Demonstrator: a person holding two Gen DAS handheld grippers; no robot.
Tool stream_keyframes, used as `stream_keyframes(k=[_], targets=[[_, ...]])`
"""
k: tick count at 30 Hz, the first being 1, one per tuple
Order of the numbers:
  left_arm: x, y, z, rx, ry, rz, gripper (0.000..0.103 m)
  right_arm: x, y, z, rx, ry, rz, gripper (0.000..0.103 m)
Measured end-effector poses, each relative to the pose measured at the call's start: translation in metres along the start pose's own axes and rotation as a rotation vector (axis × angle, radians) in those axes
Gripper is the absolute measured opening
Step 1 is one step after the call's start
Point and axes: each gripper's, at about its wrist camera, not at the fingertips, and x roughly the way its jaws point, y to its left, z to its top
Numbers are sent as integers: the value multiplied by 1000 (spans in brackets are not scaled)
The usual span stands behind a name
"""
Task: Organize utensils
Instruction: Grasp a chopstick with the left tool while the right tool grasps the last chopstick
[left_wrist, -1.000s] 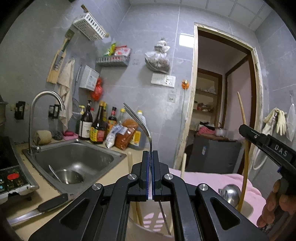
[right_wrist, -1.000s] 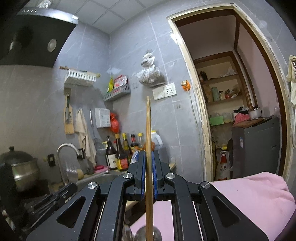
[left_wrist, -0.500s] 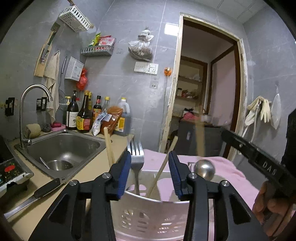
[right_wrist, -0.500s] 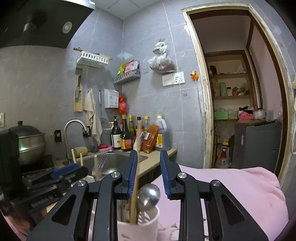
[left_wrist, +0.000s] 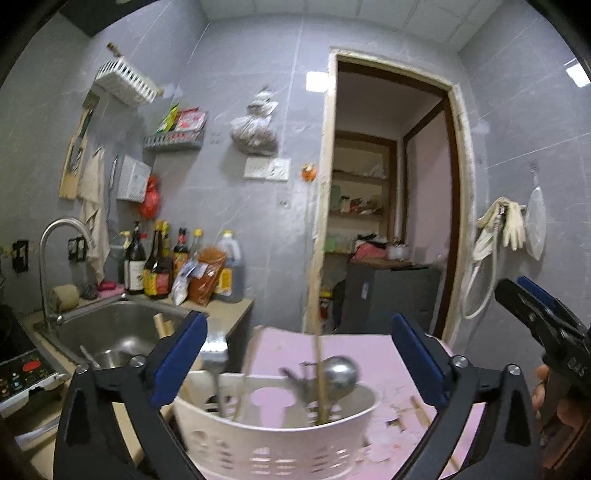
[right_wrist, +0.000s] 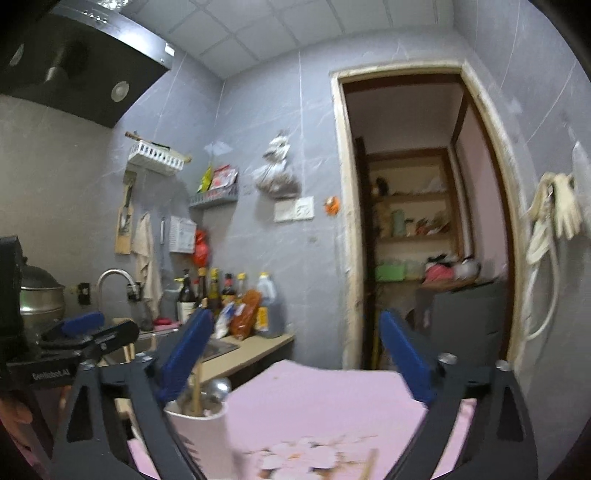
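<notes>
A white perforated utensil holder (left_wrist: 280, 439) stands on the pink cloth (left_wrist: 369, 354), also in the right wrist view (right_wrist: 201, 432). In it stand a metal fork (left_wrist: 216, 363), a steel ladle (left_wrist: 340, 371) and wooden chopsticks (left_wrist: 319, 373). My left gripper (left_wrist: 295, 365) is wide open and empty, its jaws on either side of the holder. My right gripper (right_wrist: 295, 358) is wide open and empty, with the holder at its left jaw. The ladle (right_wrist: 218, 387) and a chopstick (right_wrist: 197, 387) show there too.
A steel sink (left_wrist: 110, 332) with a tap lies left, sauce bottles (left_wrist: 159, 266) behind it. A stove panel (left_wrist: 22, 373) is at far left, a pot (right_wrist: 37, 299) beyond. A loose chopstick (left_wrist: 421, 406) lies on the cloth. A doorway (left_wrist: 388, 221) is ahead.
Both grippers let go of their utensils: the fork and the chopstick now stand in the holder. Both sets of jaws have opened wide and pulled back.
</notes>
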Motion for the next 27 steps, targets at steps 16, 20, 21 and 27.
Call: stream_keyframes(k=[16, 20, 21, 27], targets=[[32, -93, -33, 145, 203, -248, 101, -64, -79, -15, -62, 108, -151, 103], [49, -107, -56, 169, 348, -299, 101, -64, -94, -27, -48, 172, -160, 103], [54, -111, -61, 171, 392, -313, 101, -63, -98, -30, -38, 193, -155, 103], [83, -123, -85, 139, 590, -351, 98, -49, -114, -48, 1, 332, -121, 90]])
